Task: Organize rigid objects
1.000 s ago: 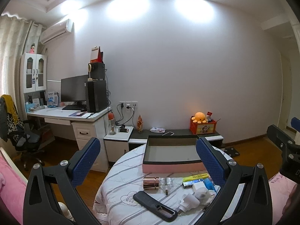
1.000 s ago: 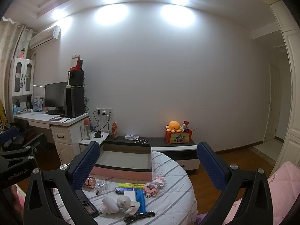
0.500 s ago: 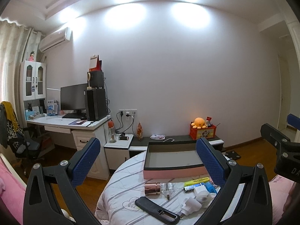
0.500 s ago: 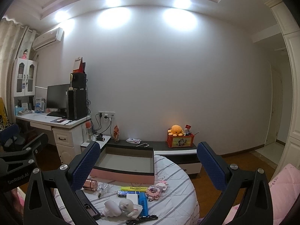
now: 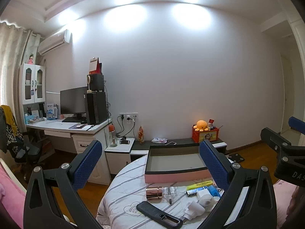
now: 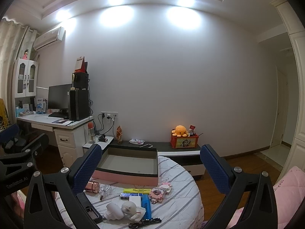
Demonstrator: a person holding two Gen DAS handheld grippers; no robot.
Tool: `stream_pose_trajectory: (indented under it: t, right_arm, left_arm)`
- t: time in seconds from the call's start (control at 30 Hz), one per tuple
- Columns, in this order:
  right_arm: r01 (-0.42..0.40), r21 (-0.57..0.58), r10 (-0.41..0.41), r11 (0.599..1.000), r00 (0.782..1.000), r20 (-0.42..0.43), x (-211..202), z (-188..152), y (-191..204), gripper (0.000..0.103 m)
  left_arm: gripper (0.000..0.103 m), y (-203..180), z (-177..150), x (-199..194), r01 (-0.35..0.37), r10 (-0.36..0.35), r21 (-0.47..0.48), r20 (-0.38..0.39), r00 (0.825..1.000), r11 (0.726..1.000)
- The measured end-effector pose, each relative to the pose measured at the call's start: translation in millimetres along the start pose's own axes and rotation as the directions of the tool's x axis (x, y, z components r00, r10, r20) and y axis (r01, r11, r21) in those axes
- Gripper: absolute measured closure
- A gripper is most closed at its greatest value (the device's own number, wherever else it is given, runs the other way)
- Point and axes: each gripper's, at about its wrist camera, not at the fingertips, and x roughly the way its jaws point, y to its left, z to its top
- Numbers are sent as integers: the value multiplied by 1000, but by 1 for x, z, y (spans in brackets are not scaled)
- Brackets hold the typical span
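Note:
A round table with a striped white cloth (image 5: 122, 192) (image 6: 183, 196) carries an open pink box with a dark rim (image 5: 175, 174) (image 6: 129, 177), empty inside. In front of it lie a copper-coloured cap with a clear bottle (image 5: 154, 192) (image 6: 92, 187), a yellow highlighter (image 5: 199, 184) (image 6: 136, 190), a blue stick (image 6: 146, 206), a black comb (image 5: 158, 212), a pink block toy (image 6: 161, 189) and white items (image 6: 124, 210). My left gripper (image 5: 150, 164) and right gripper (image 6: 150, 164) are both open, empty, held above and short of the table.
A desk with monitor and computer tower (image 5: 76, 126) stands at the left. A low black cabinet (image 6: 171, 147) along the wall carries an orange plush on a red box (image 6: 183, 139). Pink bedding (image 6: 286, 187) lies at the right. An office chair (image 5: 17, 145) stands far left.
Both views have tilted slightly upward, so the table and its objects sit lower in frame. Both grippers stay open and nothing on the table has moved.

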Motion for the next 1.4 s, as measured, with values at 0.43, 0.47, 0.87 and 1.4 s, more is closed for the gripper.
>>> stream_pose_trajectory:
  t: [0.43, 0.47, 0.87, 1.4]
  right_arm:
    - [-4, 7, 4, 1000, 999, -47, 17, -11, -5, 0]
    - [-4, 7, 5, 1000, 999, -54, 20, -13, -7, 0]
    - [11, 45, 0, 999, 974, -228, 66, -68, -30, 0]
    - [-37, 37, 51, 999, 869, -492, 103, -161, -36, 0]
  left_arm:
    - [0, -8, -11, 20, 8, -7, 16, -56, 998, 1000]
    - [0, -9, -13, 22, 11, -10, 16, -65, 998, 1000]
    - [0, -6, -81, 84, 43, -42, -4, -343, 938, 999]
    - [0, -15, -196, 154, -19, -18, -46, -679, 733, 999]
